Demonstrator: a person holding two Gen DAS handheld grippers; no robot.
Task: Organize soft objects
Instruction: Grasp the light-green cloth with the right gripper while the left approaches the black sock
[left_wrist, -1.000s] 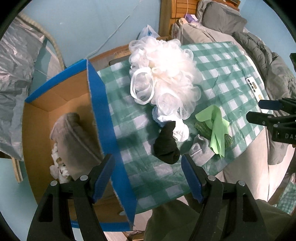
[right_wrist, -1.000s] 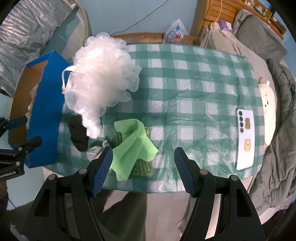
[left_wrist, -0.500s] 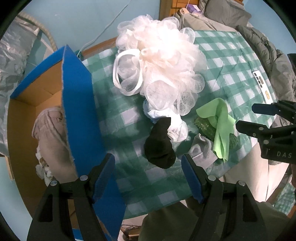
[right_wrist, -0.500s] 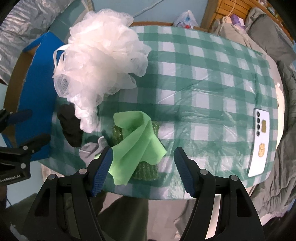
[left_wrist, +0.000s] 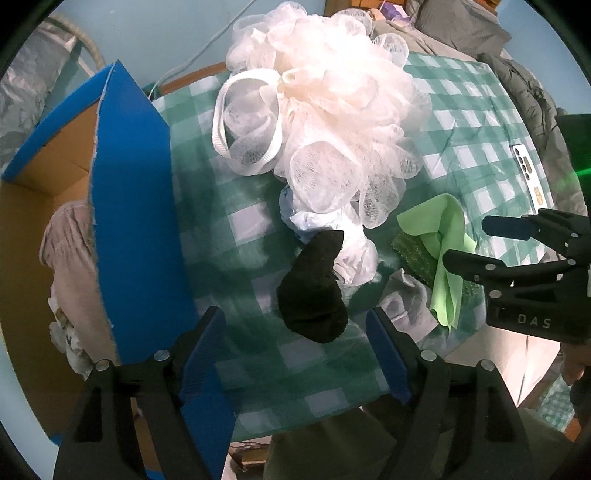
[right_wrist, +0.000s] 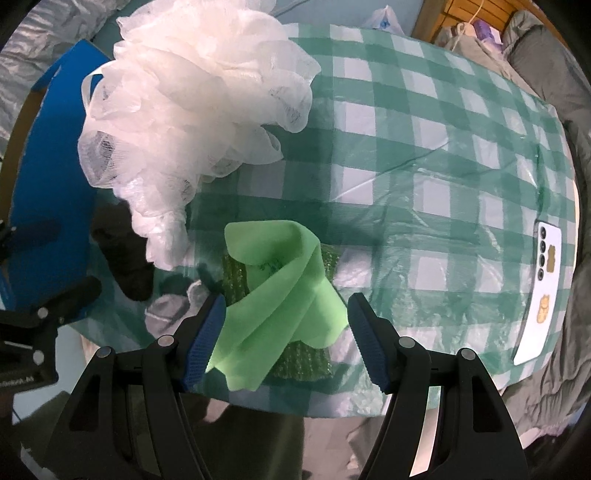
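Two tools hang over the desk's near edge. My left tool (left_wrist: 295, 347) is opening above the black sock (left_wrist: 314, 288), still empty; my right tool (right_wrist: 284, 332), spread, straddles the green cloth (right_wrist: 280, 291). Both are light and limp: I would pinch a fold. Only the left view shows inside the cardboard box (left_wrist: 129, 221).

A table under a green-and-white checked cloth (right_wrist: 424, 122) carries a white mesh bath pouf (left_wrist: 332, 110) near its left edge. Along the front edge lie a black sock (left_wrist: 314, 291), a grey sock (left_wrist: 406, 299) and a light green cloth (right_wrist: 280, 295) over a green scouring pad (right_wrist: 306, 363). A white phone (right_wrist: 541, 295) lies at the right edge.
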